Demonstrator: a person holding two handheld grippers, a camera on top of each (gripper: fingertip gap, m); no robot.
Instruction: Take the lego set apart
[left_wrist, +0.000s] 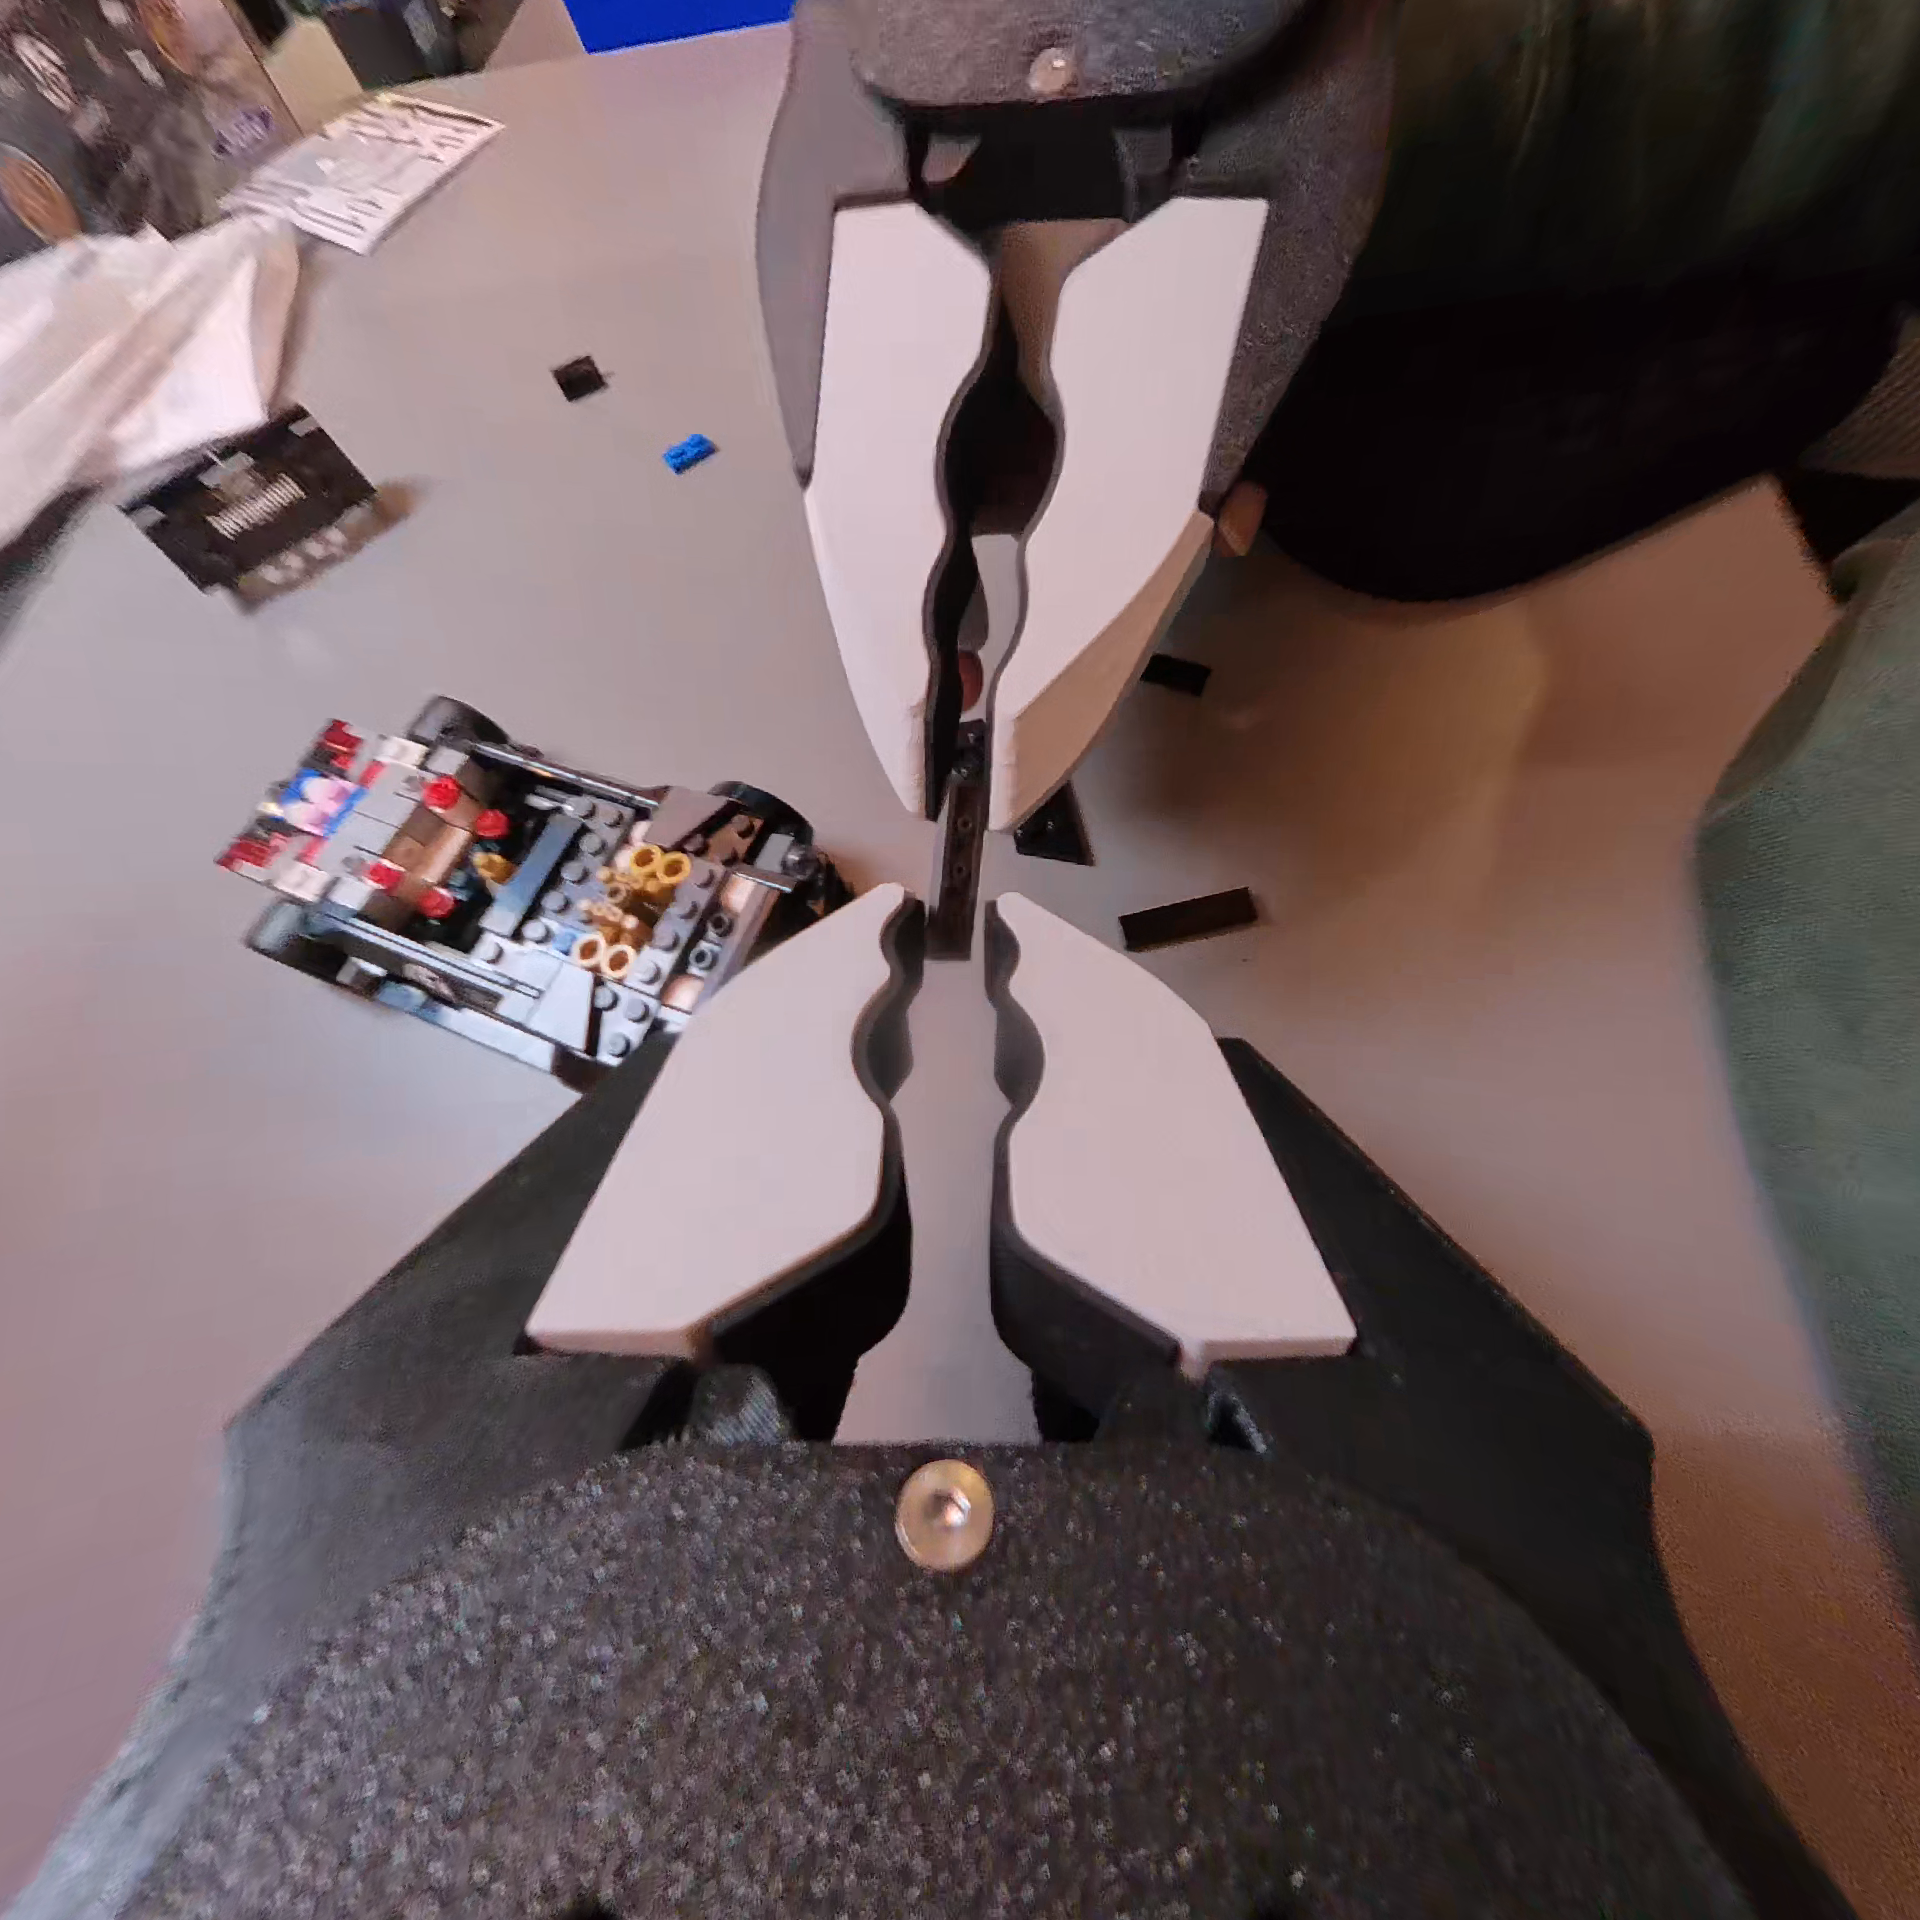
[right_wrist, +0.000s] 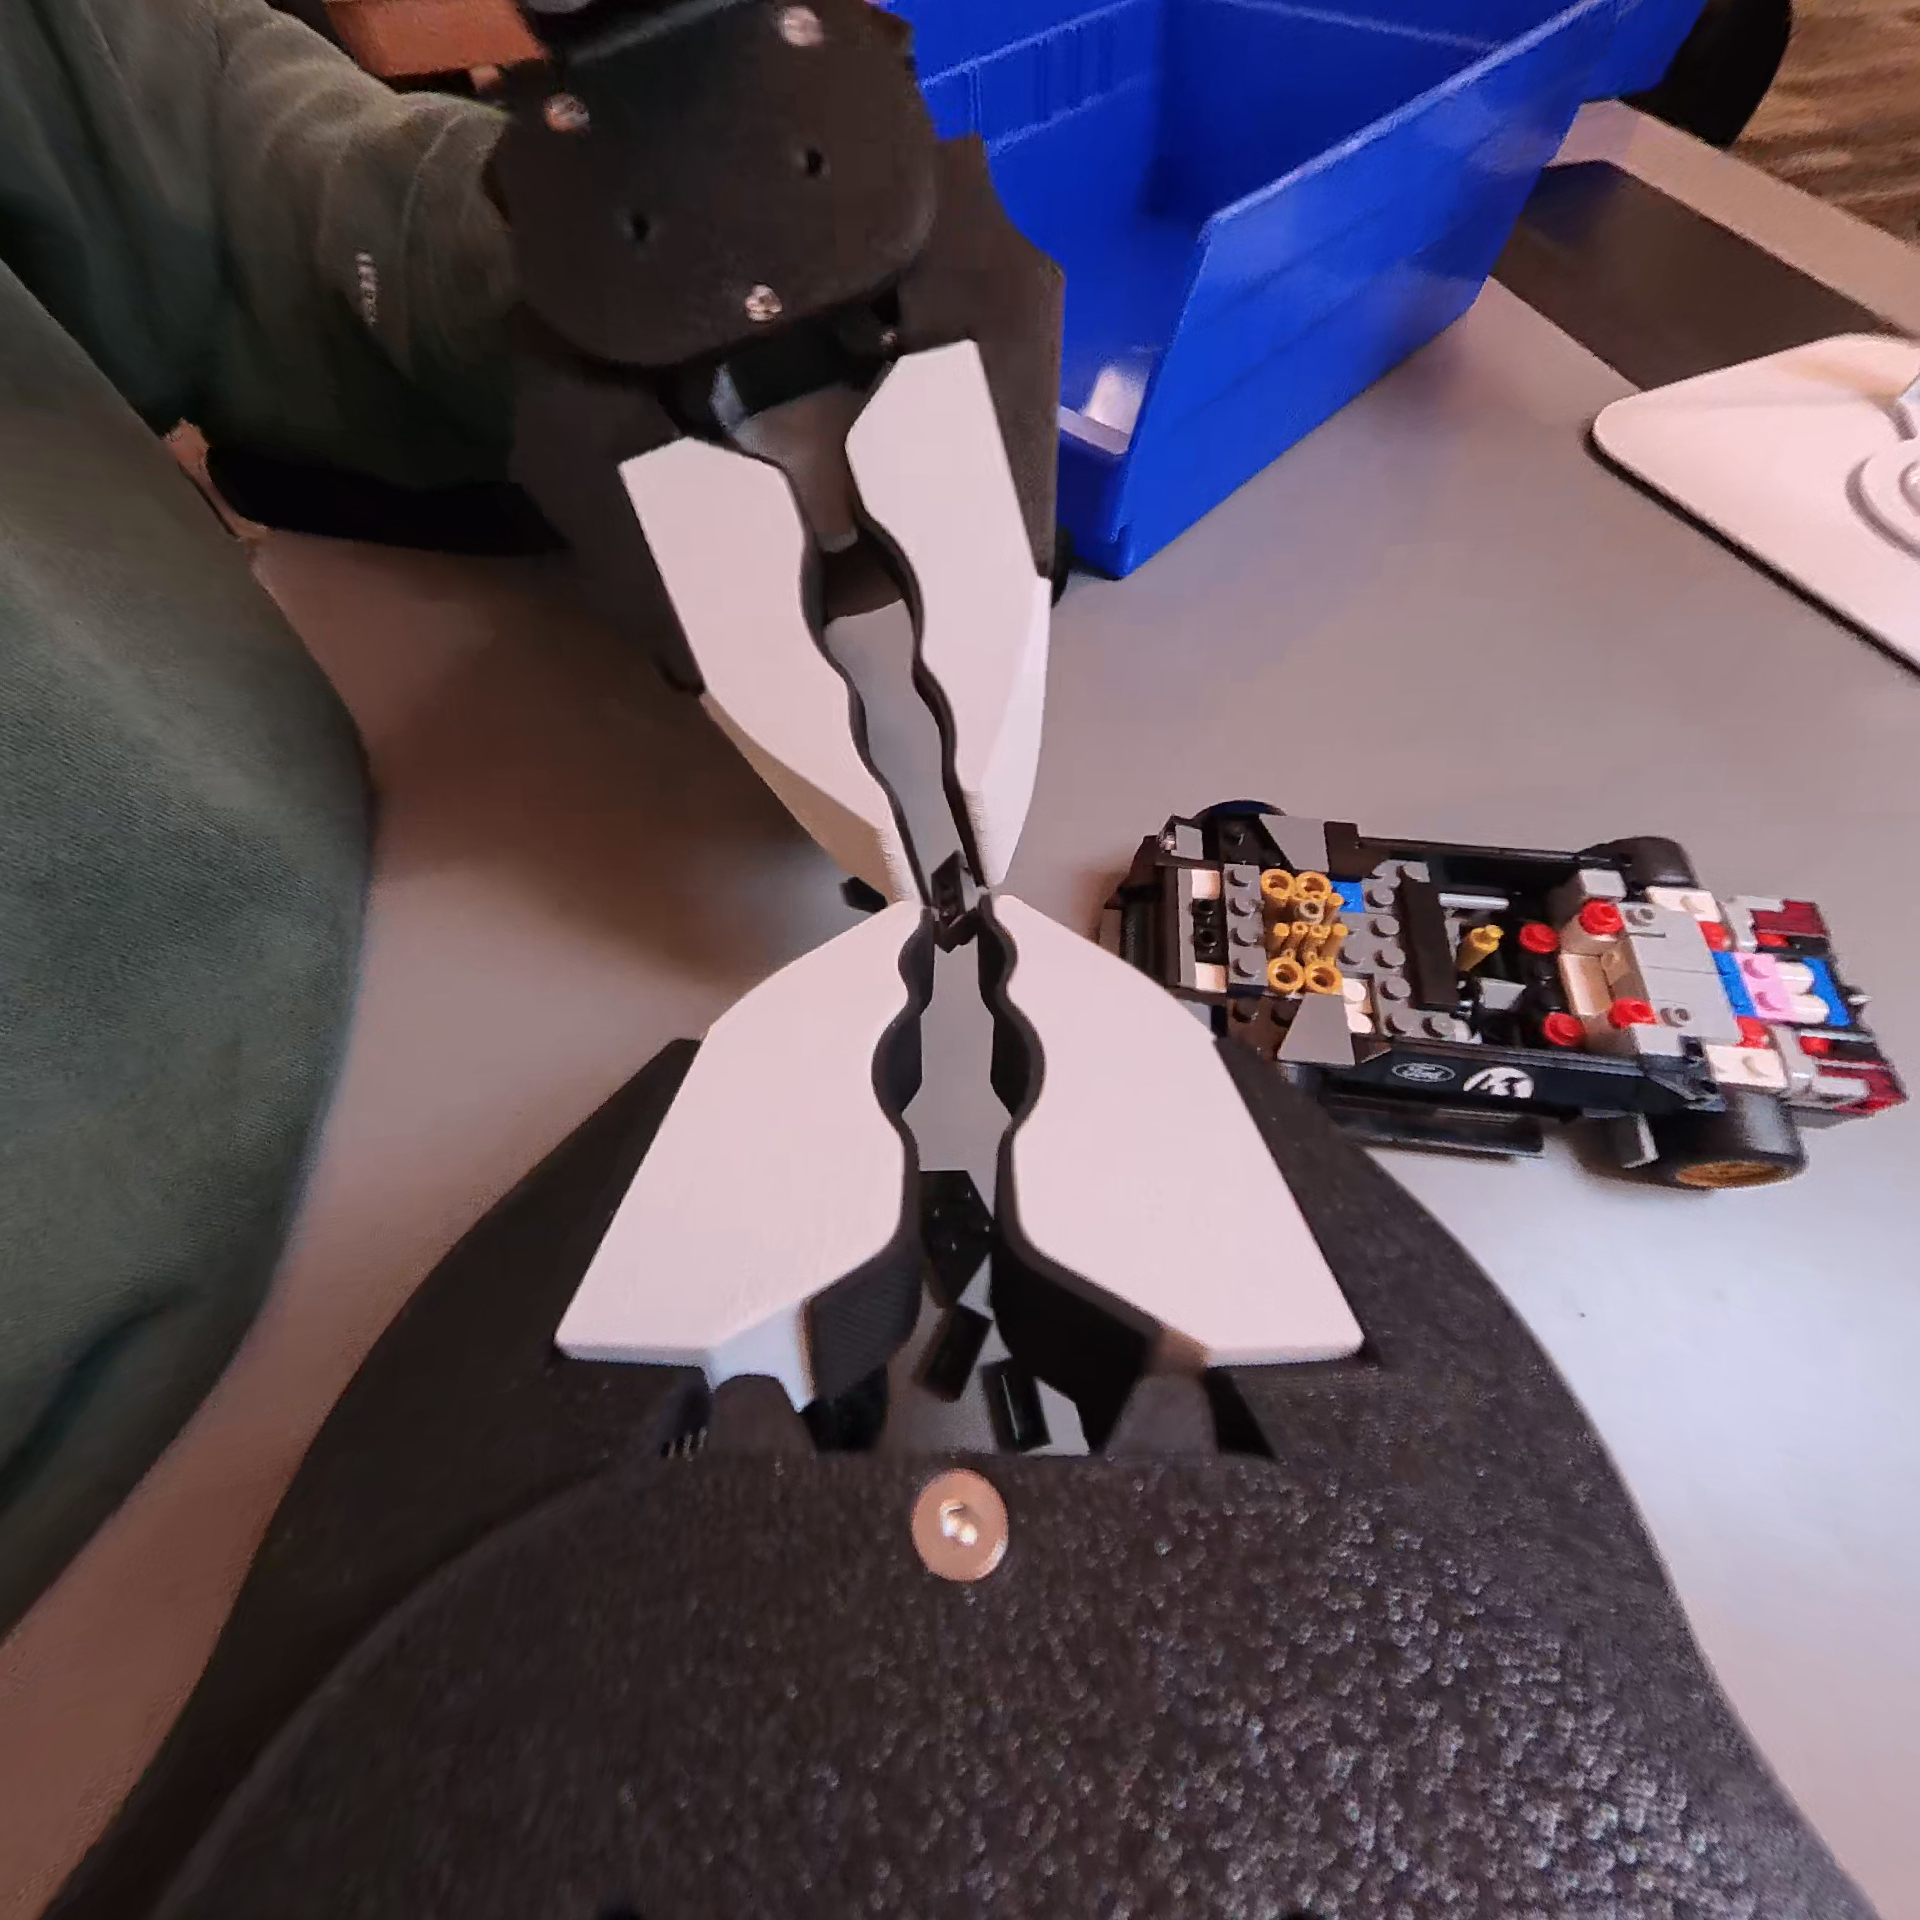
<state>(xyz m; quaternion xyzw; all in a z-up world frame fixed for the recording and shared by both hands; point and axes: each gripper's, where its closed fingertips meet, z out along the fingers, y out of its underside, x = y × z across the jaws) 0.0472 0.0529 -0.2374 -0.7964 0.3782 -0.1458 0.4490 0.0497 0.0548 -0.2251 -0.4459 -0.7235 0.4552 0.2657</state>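
In the left wrist view we see a pale grey table (left_wrist: 582, 623); at its far left lie a crumpled white plastic bag (left_wrist: 135, 343), a printed leaflet (left_wrist: 364, 171) and a dark booklet (left_wrist: 249, 504); a small black tile (left_wrist: 579, 377) and a blue plate (left_wrist: 689, 453) sit apart on the bare surface, and a long black tile (left_wrist: 1188, 918) lies to the right. Our left gripper (left_wrist: 951, 920) fills the foreground, its white fingers drawn narrow onto the near end of a slim black lego piece (left_wrist: 958, 862); the right gripper (left_wrist: 961, 800) comes in from above, tip to tip, pinching the far end of that piece. The partly stripped lego car (left_wrist: 520, 883) rests on the table to the left of both tips, well clear of them.

In the right wrist view the same grey table (right_wrist: 1455, 644) carries a blue bin (right_wrist: 1299, 208) at the back and a white pad (right_wrist: 1787, 488) at the right edge; a green sleeve (right_wrist: 208, 260) fills the left. Our right gripper (right_wrist: 951, 925) is nearly closed on the black lego piece (right_wrist: 948, 894); the left gripper (right_wrist: 940, 868) meets it from above, clamped on the same piece. The lego car (right_wrist: 1507, 987) lies just right of the joined tips, roof off, studs showing; loose black lego parts (right_wrist: 961, 1299) lie on the table beneath our fingers.
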